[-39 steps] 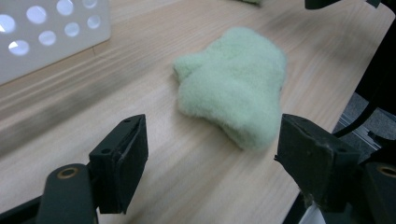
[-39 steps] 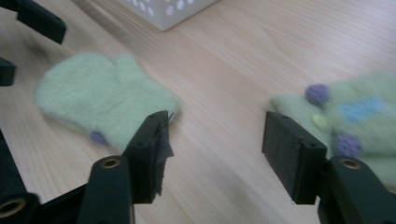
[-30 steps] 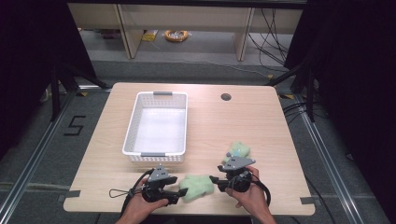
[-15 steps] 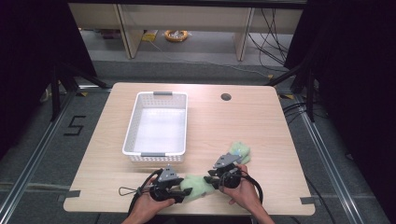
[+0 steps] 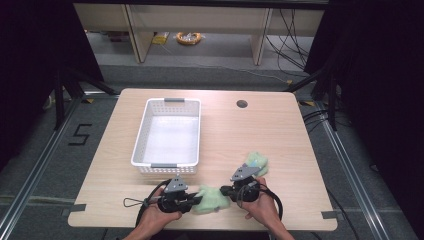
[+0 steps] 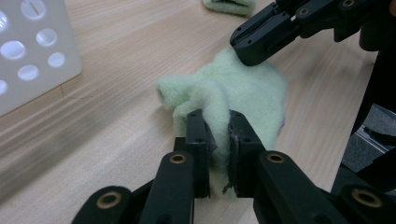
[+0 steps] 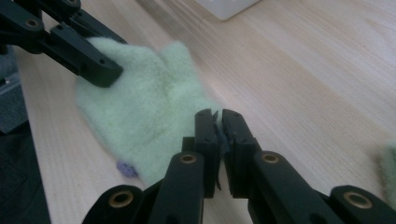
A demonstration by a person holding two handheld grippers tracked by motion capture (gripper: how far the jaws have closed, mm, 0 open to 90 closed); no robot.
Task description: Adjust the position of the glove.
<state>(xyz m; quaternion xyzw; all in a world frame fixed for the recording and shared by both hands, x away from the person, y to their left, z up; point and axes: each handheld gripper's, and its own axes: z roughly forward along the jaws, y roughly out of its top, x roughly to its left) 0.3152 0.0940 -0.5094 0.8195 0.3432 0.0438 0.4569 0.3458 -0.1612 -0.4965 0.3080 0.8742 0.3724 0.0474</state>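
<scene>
Sock (image 6: 243, 98), pale green and fuzzy, lies near the front edge of the worktop (image 5: 280, 130) between both grippers. Left gripper (image 6: 217, 140): fingers closed on a raised fold of it. Right gripper (image 7: 215, 135): fingers nearly together at its edge; grip cannot be told. Second green sock (image 5: 256, 163) just behind the right gripper. One white basket (image 5: 170, 167), empty, behind the left gripper. Count: two socks, one basket.

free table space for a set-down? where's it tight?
Bare wood on the table right of the white basket, up to the cable hole, and along the left edge beside the basket. Crowded at the near edge: both hand-held grippers, left and right, meet at the green fleece cloth, with a second green cloth beside them.
</scene>
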